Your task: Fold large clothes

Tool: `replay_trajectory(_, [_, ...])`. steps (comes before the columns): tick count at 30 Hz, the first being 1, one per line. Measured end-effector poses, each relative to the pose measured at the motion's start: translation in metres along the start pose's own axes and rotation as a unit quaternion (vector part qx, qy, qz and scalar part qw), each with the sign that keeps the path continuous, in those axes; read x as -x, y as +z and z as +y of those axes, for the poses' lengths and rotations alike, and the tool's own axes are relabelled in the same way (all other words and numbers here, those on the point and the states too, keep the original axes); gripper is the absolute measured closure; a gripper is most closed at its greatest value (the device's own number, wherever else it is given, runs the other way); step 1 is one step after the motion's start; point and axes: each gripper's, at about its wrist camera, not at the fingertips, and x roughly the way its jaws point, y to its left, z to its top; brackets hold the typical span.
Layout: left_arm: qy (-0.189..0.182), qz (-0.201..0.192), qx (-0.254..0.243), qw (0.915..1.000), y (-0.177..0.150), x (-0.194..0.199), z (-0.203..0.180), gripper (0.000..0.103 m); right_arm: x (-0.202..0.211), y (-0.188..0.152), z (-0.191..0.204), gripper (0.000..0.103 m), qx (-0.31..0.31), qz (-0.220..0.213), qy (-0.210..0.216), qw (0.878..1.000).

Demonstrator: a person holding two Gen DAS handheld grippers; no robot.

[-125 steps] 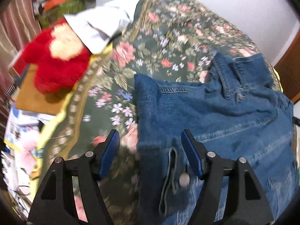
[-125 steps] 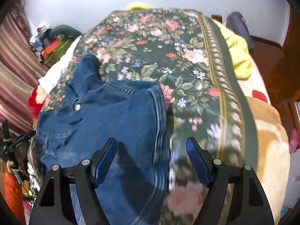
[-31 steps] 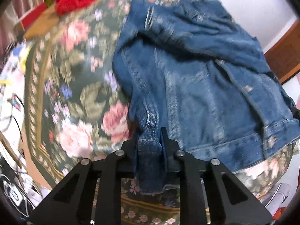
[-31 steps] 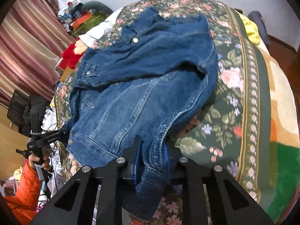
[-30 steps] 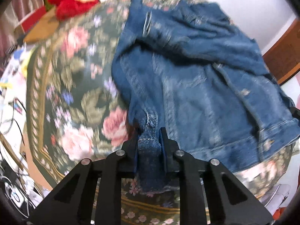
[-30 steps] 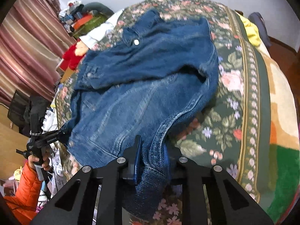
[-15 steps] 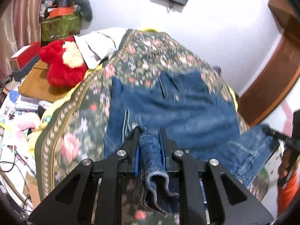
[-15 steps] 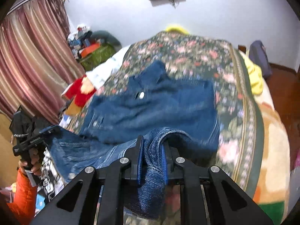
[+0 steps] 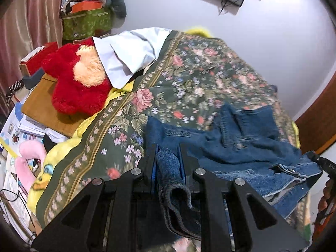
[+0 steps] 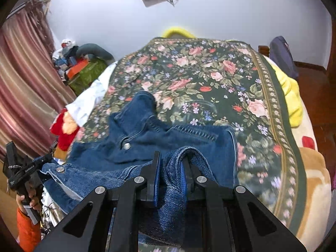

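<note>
Left gripper [image 9: 167,163]: jaws pinched tight on a bunched hem corner of the jacket [image 9: 241,145], the denim curling back over the frame. A second ago this corner hung low at the near edge of the bed [image 9: 189,73] with the jacket spread long toward the wall; now the hem is carried up and forward over the body, so the lower half looks doubled onto the upper half. I judge the bottom-to-top fold about midway, not yet laid down. Right gripper [image 10: 170,175]: jaws likewise clamped on the other hem corner, the fabric looping over the right jaw. Between the two, the hem hangs slack and blurred. The jacket lies on the near part of the floral bed, collar [image 10: 142,105] pointing away toward the wall, snap button [image 10: 126,146] up. Its long axis now runs across the bed, side to side, where earlier it ran from the near edge to the wall. Left of the bed, a red plush [image 9: 77,79] and a white pillow [image 9: 130,52], well clear.
</note>
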Motion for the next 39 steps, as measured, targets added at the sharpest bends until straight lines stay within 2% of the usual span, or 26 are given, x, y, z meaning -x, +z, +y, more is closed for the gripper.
replay_trajectory(5, [0.030, 0.020, -0.004, 0.9993, 0.008, -0.046, 0.003, 0.082, -0.045, 0.012, -0.020, 0.090, -0.017, 0.019, -0.007, 1.000])
replay_trajectory(9, [0.079, 0.030, -0.034, 0.9958, 0.008, -0.081, -0.002, 0.080, -0.066, 0.013, -0.032, 0.090, -0.016, 0.035, -0.003, 0.999])
replay_trajectory(12, [0.107, 0.033, -0.054, 0.9922, 0.004, -0.093, -0.004, 0.078, -0.070, 0.012, -0.038, 0.090, -0.007, 0.043, 0.009, 0.999])
replay_trajectory(15, [0.117, 0.040, -0.056, 0.9908, 0.001, -0.100, 0.000, 0.071, -0.066, 0.013, -0.047, 0.090, -0.012, 0.045, 0.030, 0.998])
replay_trajectory(17, [0.119, 0.044, -0.049, 0.9906, 0.001, -0.100, 0.003, 0.062, -0.062, 0.014, -0.056, 0.090, -0.031, 0.046, 0.052, 0.997])
replay_trajectory(20, [0.129, 0.045, -0.057, 0.9890, 0.003, -0.095, 0.002, 0.053, -0.054, 0.013, -0.062, 0.090, -0.044, 0.053, 0.059, 0.996])
replay_trajectory(23, [0.132, 0.043, -0.079, 0.9871, 0.004, -0.083, -0.002, 0.043, -0.027, 0.016, -0.062, 0.090, -0.007, 0.007, -0.067, 0.998])
replay_trajectory(24, [0.132, 0.041, -0.085, 0.9867, 0.005, -0.078, -0.005, 0.043, -0.020, 0.018, -0.065, 0.090, -0.006, 0.000, -0.073, 0.997])
replay_trajectory(27, [0.139, 0.014, -0.105, 0.9845, 0.011, -0.050, -0.014, 0.043, 0.006, 0.020, -0.080, 0.090, -0.031, -0.001, -0.048, 0.998])
replay_trajectory(30, [0.131, -0.013, -0.111, 0.9851, 0.018, -0.017, -0.021, 0.038, 0.027, 0.015, -0.075, 0.090, -0.014, 0.000, -0.039, 0.999])
replay_trajectory(32, [0.121, -0.022, -0.118, 0.9853, 0.019, 0.001, -0.026, 0.031, 0.037, 0.009, -0.061, 0.090, 0.015, 0.002, -0.041, 0.999])
replay_trajectory(34, [0.113, -0.026, -0.138, 0.9836, 0.014, 0.016, -0.037, 0.028, 0.043, -0.001, -0.048, 0.090, 0.040, 0.004, -0.037, 0.999])
replay_trajectory(39, [0.086, -0.017, -0.182, 0.9794, -0.017, 0.029, -0.063, 0.027, 0.052, -0.028, -0.008, 0.090, 0.092, 0.012, -0.021, 0.995])
